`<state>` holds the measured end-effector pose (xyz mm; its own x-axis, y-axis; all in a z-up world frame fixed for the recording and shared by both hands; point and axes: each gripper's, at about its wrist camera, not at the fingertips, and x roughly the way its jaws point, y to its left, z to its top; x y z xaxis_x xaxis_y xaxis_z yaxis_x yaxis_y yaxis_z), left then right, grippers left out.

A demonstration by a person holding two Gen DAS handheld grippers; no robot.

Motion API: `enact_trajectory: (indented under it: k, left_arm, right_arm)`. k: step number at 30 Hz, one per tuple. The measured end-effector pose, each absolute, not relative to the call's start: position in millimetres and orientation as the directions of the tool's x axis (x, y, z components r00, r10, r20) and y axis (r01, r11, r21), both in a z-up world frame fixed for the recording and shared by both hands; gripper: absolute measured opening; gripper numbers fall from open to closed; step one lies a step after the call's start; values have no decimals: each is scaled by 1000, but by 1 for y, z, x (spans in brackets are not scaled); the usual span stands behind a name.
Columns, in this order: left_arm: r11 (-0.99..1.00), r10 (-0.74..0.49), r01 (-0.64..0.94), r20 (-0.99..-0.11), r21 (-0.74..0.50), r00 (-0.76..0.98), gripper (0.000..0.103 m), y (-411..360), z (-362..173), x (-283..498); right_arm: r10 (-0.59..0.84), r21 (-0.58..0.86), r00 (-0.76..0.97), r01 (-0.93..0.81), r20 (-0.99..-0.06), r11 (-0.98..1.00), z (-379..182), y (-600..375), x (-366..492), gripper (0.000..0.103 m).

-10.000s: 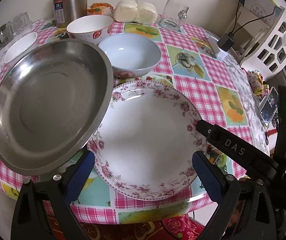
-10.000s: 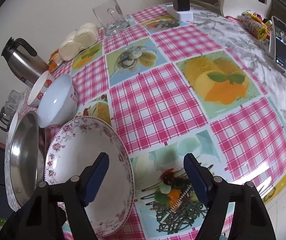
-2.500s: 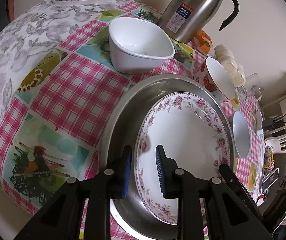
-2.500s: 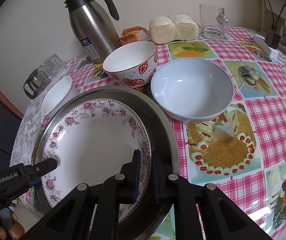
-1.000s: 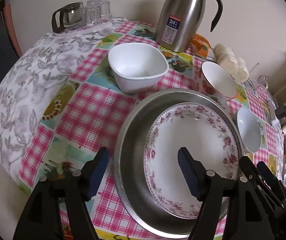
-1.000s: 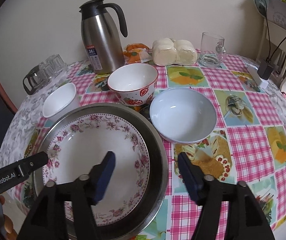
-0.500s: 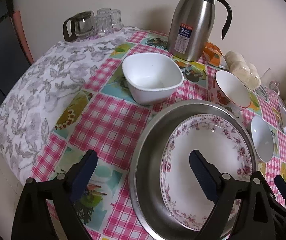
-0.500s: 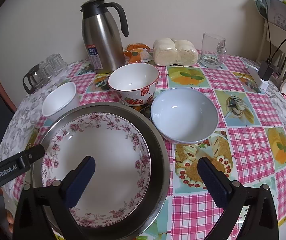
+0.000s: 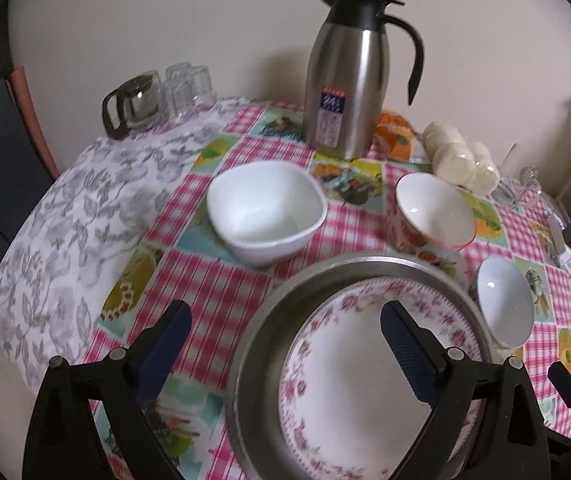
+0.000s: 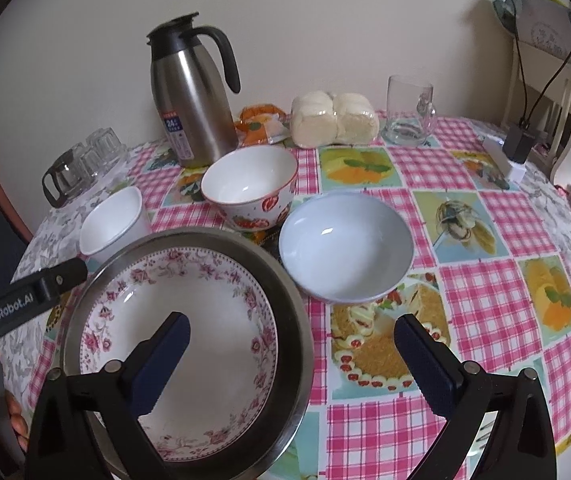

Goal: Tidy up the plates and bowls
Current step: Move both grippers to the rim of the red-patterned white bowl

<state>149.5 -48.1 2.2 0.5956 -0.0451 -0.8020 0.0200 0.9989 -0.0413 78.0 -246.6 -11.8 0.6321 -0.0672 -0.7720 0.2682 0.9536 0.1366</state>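
Note:
A floral plate (image 10: 189, 316) lies inside a steel plate (image 10: 285, 292) at the table's near edge; both also show in the left wrist view, floral plate (image 9: 349, 392) and steel plate (image 9: 257, 344). Behind stand a square white bowl (image 9: 265, 212), a strawberry bowl (image 10: 249, 186) and a pale blue bowl (image 10: 345, 248). My left gripper (image 9: 285, 344) is open and empty above the steel plate's left rim. My right gripper (image 10: 291, 356) is open and empty above its right rim.
A steel thermos jug (image 10: 191, 92) stands at the back, with wrapped buns (image 10: 333, 118), a glass mug (image 10: 409, 106) and small glasses (image 9: 153, 96). A charger and cable (image 10: 517, 144) lie at the far right. The table edge is near both grippers.
Both grippers let go of the plates' rims, opened wide and drew back and up. The floral plate stays inside the steel plate.

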Motion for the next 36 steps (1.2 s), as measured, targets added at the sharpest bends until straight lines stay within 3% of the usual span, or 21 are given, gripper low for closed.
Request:
enact_trajectory:
  k: [4, 18, 30, 36]
  left_arm:
    - [997, -77, 38, -778, -69, 624, 103, -50, 6, 155]
    - [971, -238, 157, -728, -179, 643, 103, -67, 30, 194]
    - [933, -335, 326, -702, -153, 629, 103, -100, 74, 233]
    - [933, -327, 326, -742, -154, 585, 103, -109, 78, 259]
  right_arm:
    - [-73, 152, 665, 274, -743, 950, -6, -253, 76, 103]
    - [-59, 187, 678, 285, -733, 940, 2, -273, 96, 103]
    - [-38, 191, 706, 242, -707, 951, 44, -294, 142, 103]
    - [-27, 201, 709, 236, -704, 951, 60, -306, 167, 103]
